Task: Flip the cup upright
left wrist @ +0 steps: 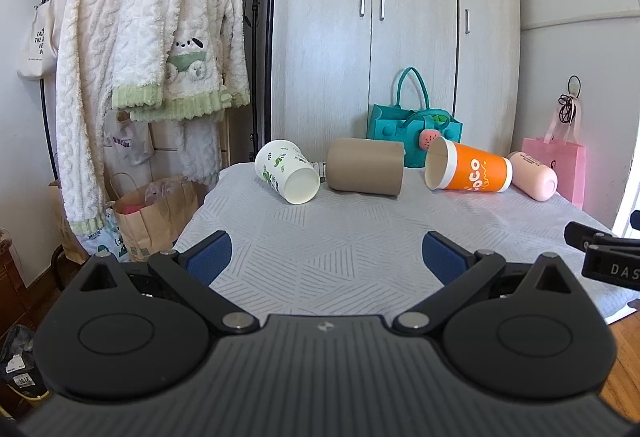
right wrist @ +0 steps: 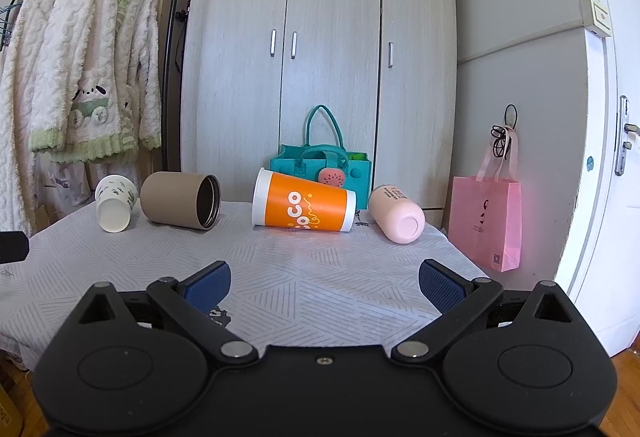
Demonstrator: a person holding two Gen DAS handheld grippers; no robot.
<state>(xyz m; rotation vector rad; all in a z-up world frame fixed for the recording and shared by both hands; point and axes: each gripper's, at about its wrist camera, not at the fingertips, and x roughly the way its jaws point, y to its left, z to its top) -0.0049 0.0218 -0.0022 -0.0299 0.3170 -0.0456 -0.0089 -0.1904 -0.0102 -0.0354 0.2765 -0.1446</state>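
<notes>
Along the worktop's point(right wrist: 120, 269) far edge four cups lay tipped, the orange cup point(right wrist: 304, 207) near the middle; I held both grippers, left point(left wrist: 327, 257) and right point(right wrist: 325, 287), back with fingers spread, empty; next I judged an approach and side grasp

Teal felt bag point(right wrist: 320, 167) against grey wardrobe point(right wrist: 320, 57), pink paper bag point(right wrist: 486, 221) right, fluffy white robes point(left wrist: 160, 37) left.
</notes>
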